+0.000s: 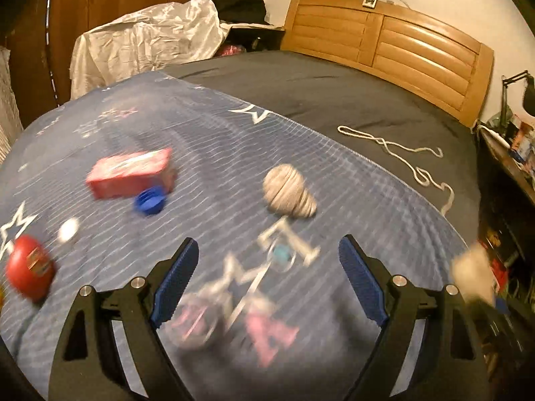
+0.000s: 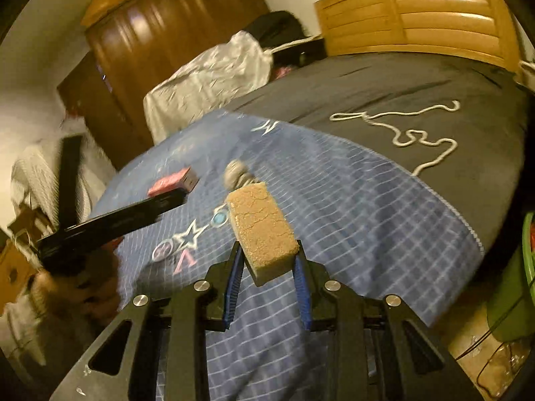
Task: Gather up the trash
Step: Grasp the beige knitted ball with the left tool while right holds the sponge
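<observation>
The right gripper (image 2: 267, 260) clamps a tan rectangular sponge block (image 2: 262, 230) at centre frame; gripped only by its near end, it could slip. The left gripper (image 1: 267, 250) hangs apart, empty.

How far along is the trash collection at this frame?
Done: nothing shows as binned; no bin's contents are visible. In hand: the right gripper is clamped on a tan sponge-like block; the left gripper is open and empty. Left on the bed: red box, blue cap, red round item, grey wad.
</observation>
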A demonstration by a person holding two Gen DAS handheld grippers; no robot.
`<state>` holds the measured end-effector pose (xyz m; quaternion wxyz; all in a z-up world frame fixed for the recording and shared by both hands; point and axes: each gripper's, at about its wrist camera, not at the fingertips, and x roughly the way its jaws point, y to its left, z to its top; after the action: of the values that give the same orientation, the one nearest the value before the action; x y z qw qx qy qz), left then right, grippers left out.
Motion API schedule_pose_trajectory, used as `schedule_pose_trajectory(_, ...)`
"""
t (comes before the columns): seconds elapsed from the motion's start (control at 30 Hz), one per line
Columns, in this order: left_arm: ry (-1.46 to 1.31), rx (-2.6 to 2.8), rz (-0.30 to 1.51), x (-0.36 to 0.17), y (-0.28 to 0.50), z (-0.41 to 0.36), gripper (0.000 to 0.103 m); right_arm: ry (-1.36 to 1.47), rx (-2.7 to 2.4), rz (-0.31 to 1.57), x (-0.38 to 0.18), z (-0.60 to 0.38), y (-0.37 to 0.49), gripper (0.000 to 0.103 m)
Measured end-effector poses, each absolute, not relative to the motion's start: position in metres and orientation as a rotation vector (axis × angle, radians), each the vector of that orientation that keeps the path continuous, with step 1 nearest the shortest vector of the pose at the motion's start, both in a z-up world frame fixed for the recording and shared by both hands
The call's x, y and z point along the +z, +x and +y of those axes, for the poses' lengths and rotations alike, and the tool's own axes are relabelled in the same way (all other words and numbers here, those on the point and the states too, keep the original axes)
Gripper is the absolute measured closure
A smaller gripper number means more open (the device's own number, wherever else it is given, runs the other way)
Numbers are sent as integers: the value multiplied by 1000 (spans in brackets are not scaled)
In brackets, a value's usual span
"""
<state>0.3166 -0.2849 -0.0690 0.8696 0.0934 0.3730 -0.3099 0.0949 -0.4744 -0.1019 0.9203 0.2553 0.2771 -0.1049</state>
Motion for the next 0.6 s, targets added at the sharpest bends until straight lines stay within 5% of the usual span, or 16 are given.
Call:
schedule_pose_trajectory(0.33, 177, -552, 888, -109, 383, -364, 21, 610, -275, 586, -125, -511, 91, 72)
schedule_pose_trajectory(0.37, 198, -540, 908, -117, 386, -367, 27, 612, -280, 586, -127, -512, 92, 72)
schedule_pose_trajectory(0.4, 201, -543, 930, -121, 388, -367, 51, 612, -280, 583, -128, -512, 94, 72)
schedule_pose_trajectory(0.43, 194, -556, 967, -126, 390, -366, 62, 611, -279, 580, -129, -512, 96, 72)
schedule_pose_trajectory(0.6, 180, -587, 904, -102, 365, -336, 71, 567, -239, 554, -119, -493, 111, 73)
